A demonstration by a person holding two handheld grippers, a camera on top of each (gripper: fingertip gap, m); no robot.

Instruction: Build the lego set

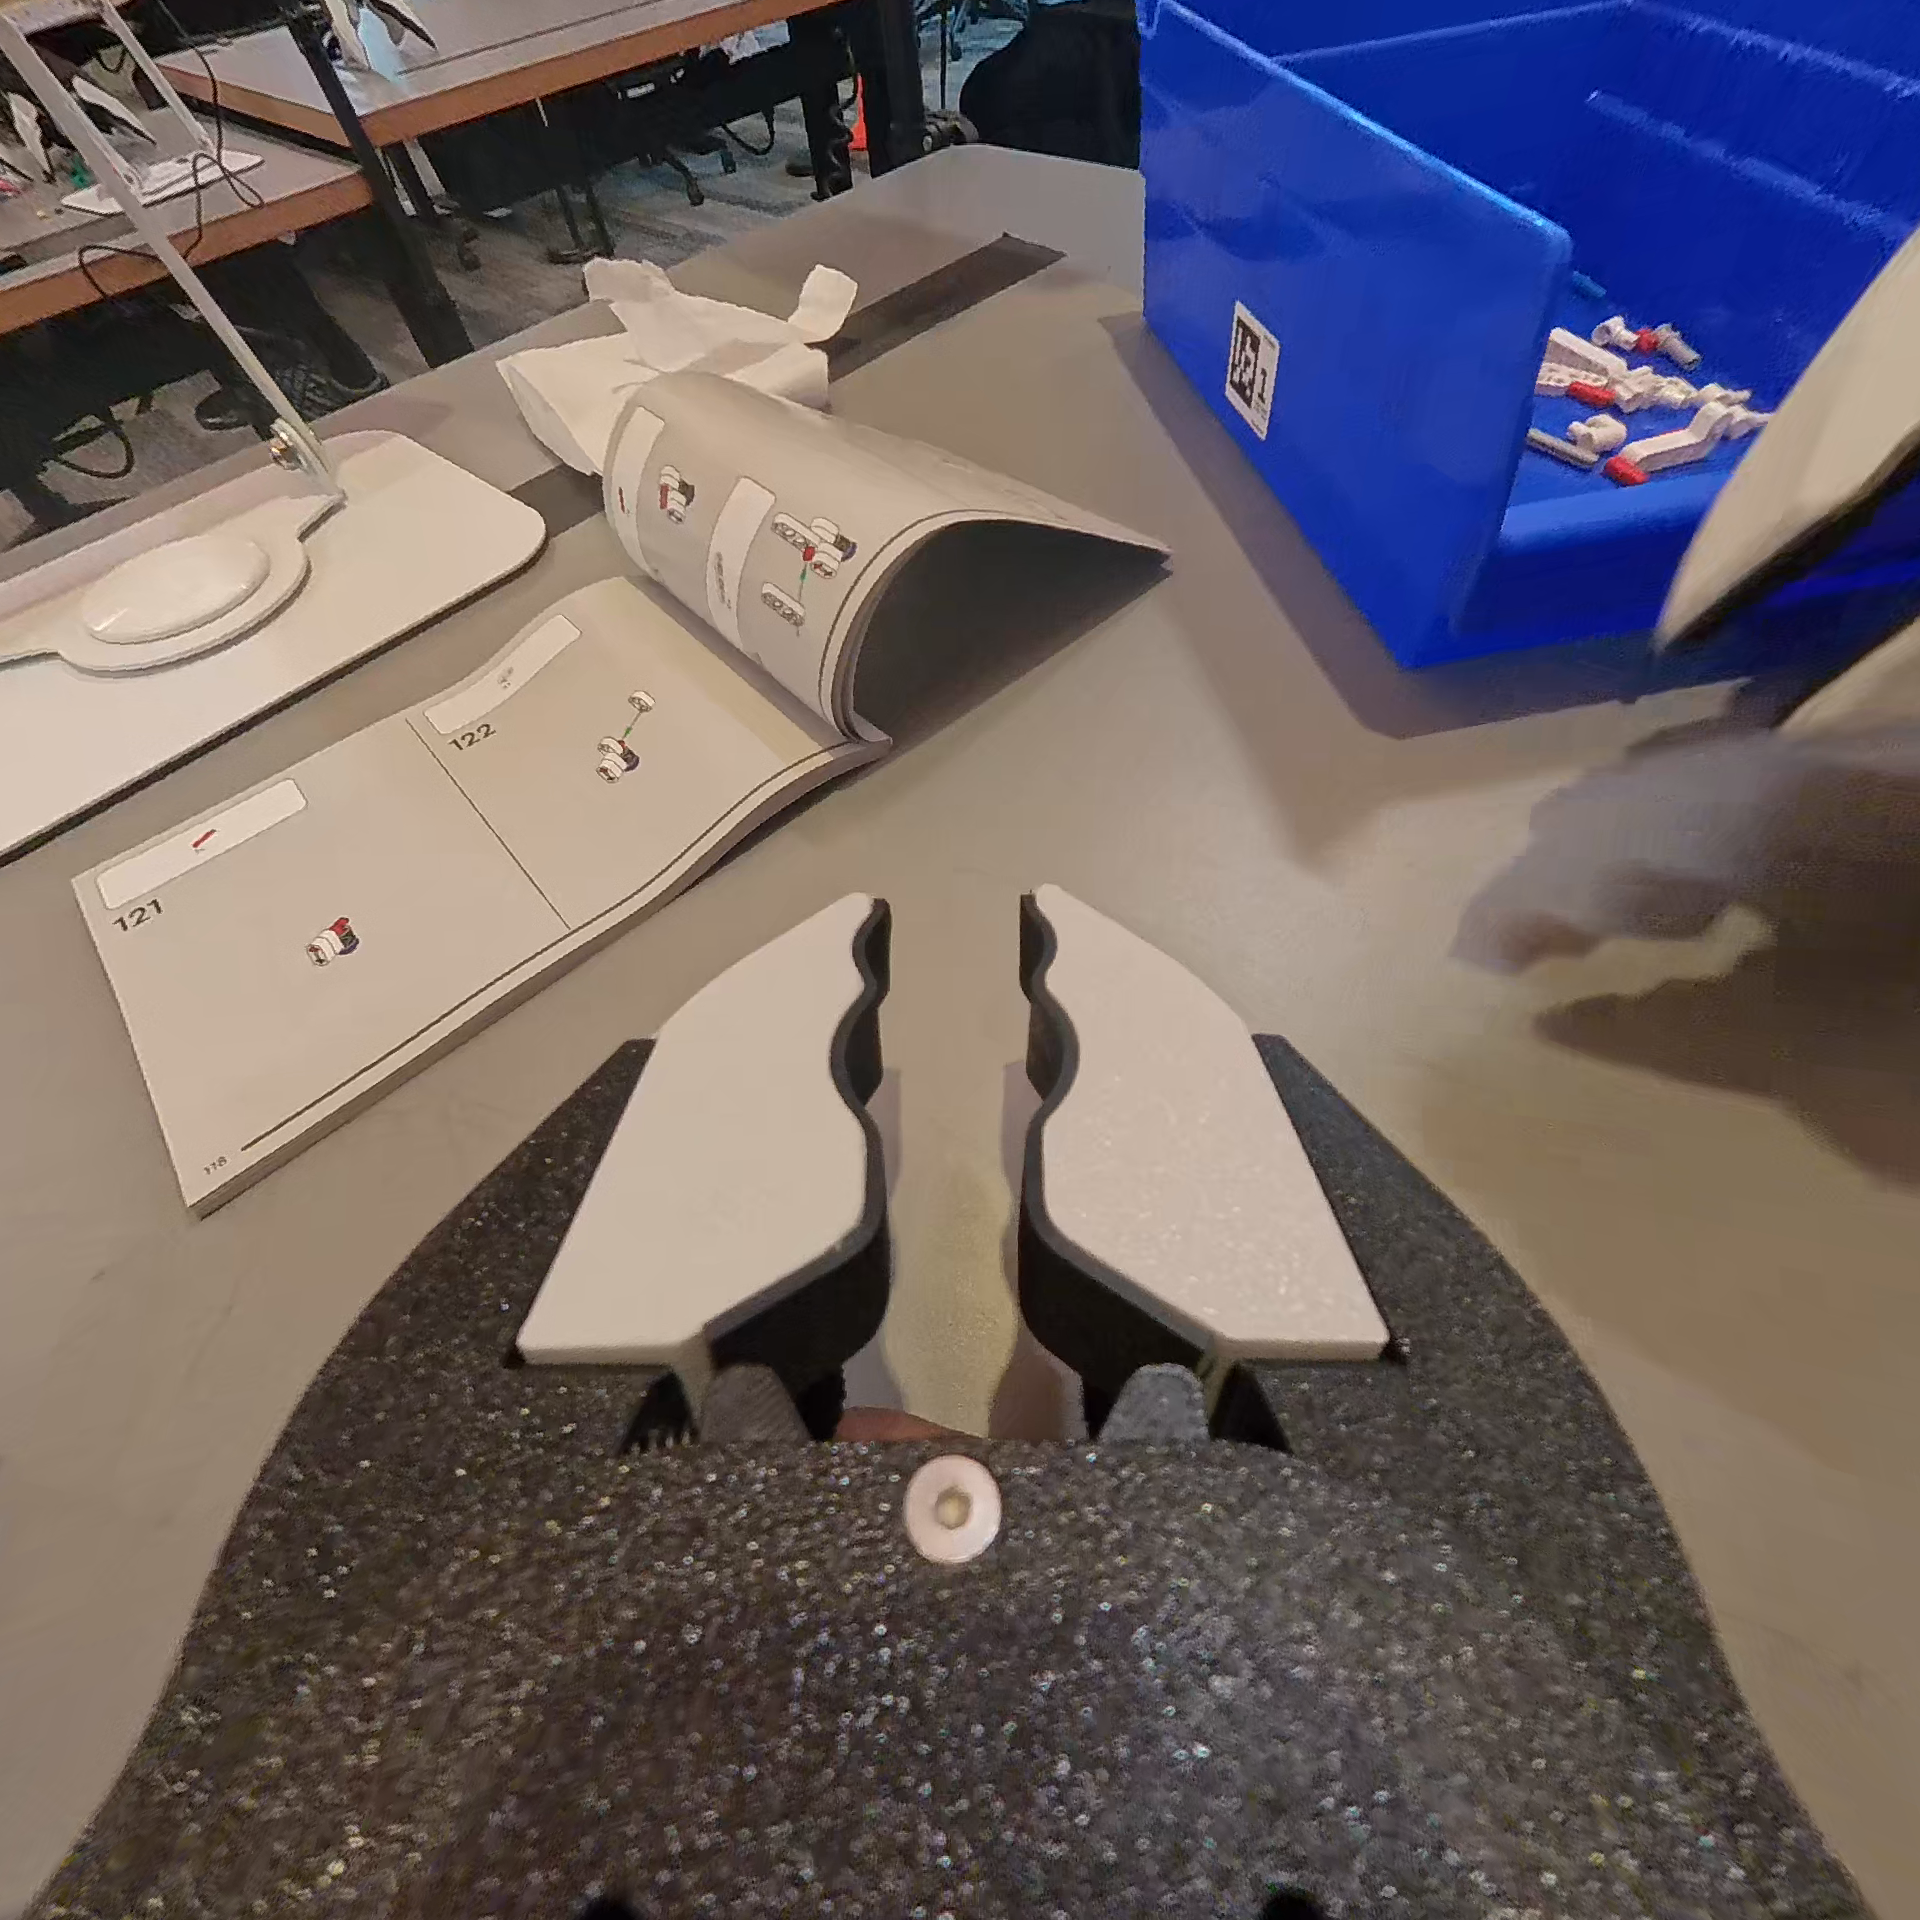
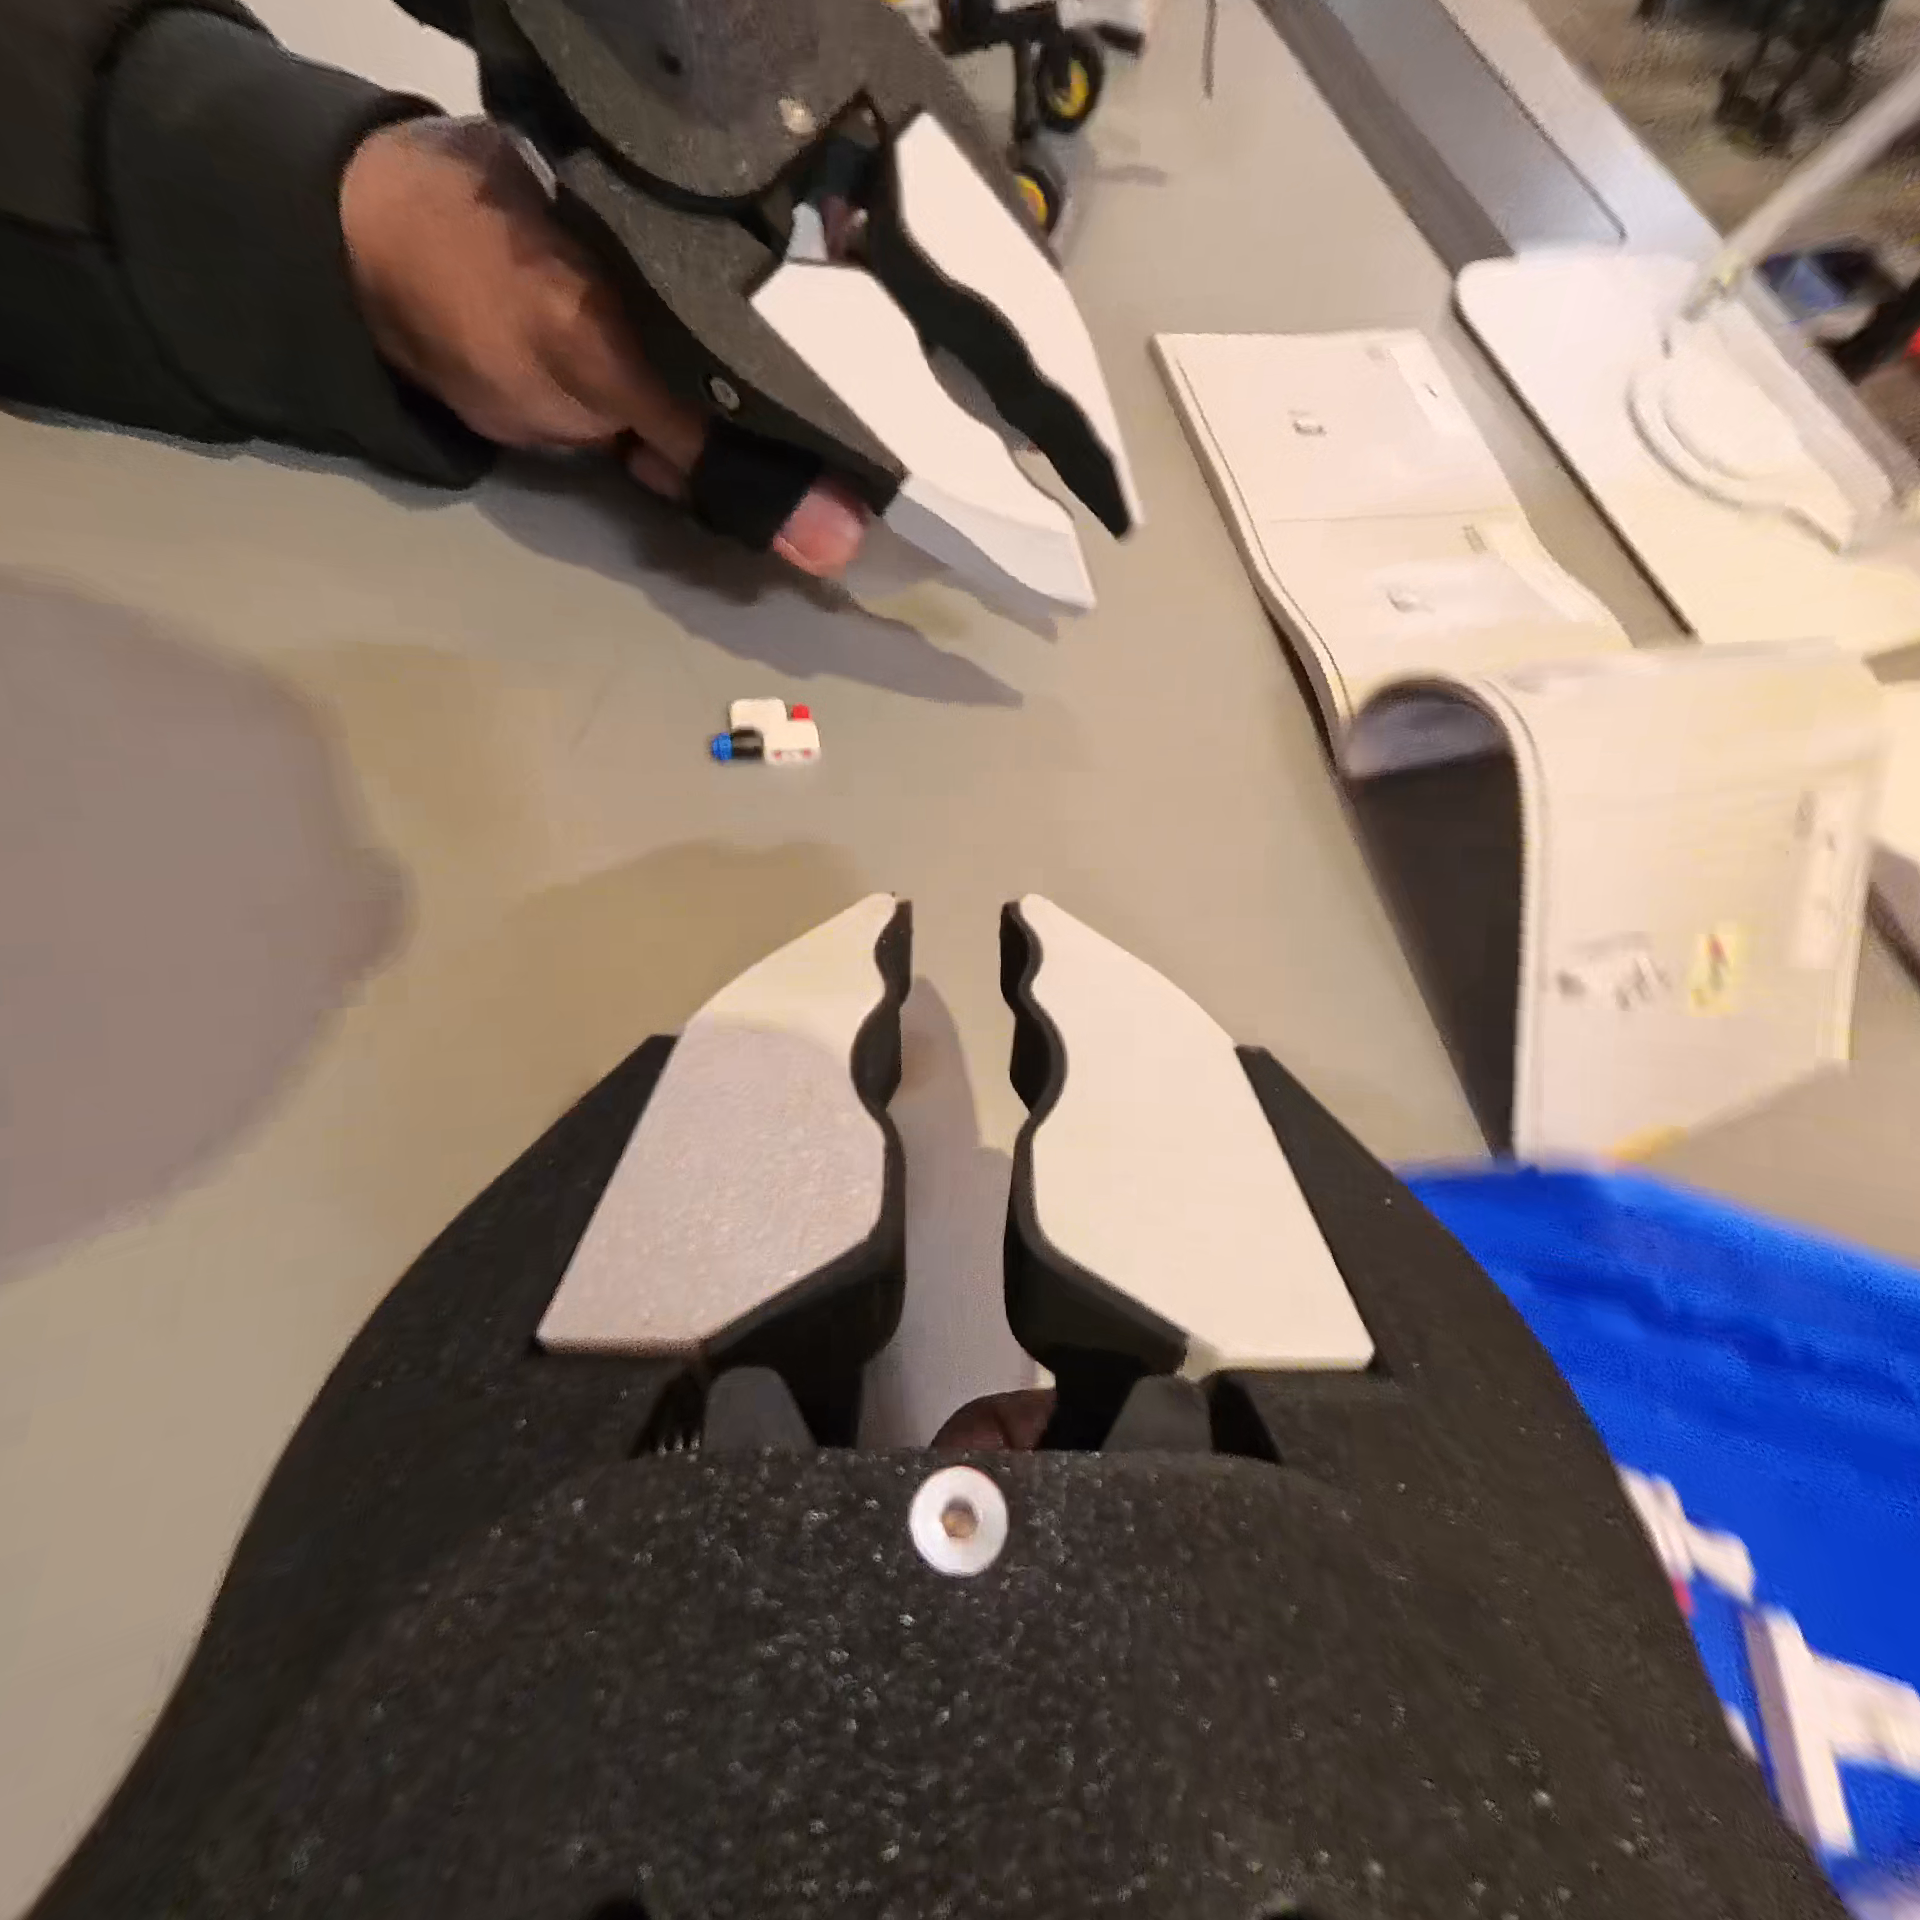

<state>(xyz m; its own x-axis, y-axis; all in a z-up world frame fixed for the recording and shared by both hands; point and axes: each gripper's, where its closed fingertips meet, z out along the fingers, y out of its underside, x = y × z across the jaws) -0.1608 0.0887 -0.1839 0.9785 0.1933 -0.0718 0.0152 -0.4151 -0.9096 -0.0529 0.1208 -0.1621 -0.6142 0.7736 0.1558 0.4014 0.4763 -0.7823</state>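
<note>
Table (image 1: pixel 1195 831): grey top, carries everything below; your two grippers work over its near part.
Blue bin (image 1: pixel 1351 364): big open bin at the far right of the left wrist view, a marker tag on its front wall; small white and red parts (image 1: pixel 1642 405) lie loose on its floor. In the right wrist view its blurred corner sits at the lower right, close by your right gripper.
Lamp base (image 1: pixel 208 582): flat white plate with a slanted arm, left of the booklet.
Booklet (image 1: pixel 416 883): lies open on the table, far pages curled over into a roll; crumpled white paper (image 1: pixel 717 332) behind it.
Left gripper (image 1: pixel 956 914): your fingers stand apart with only bare table showing between them, nothing gripped. Booklet's near edge is just to its left. In the right wrist view your hand (image 2: pixel 488 312) holds it low over the table, tips angled down.
Right gripper (image 2: pixel 956 914): fingers a little apart, a narrow slot of table between the pads, nothing in them.
Small brick assembly (image 2: pixel 769 732): white, with a blue stud, a black piece and a red stud; it lies on the table between your two grippers, touching neither.
</note>
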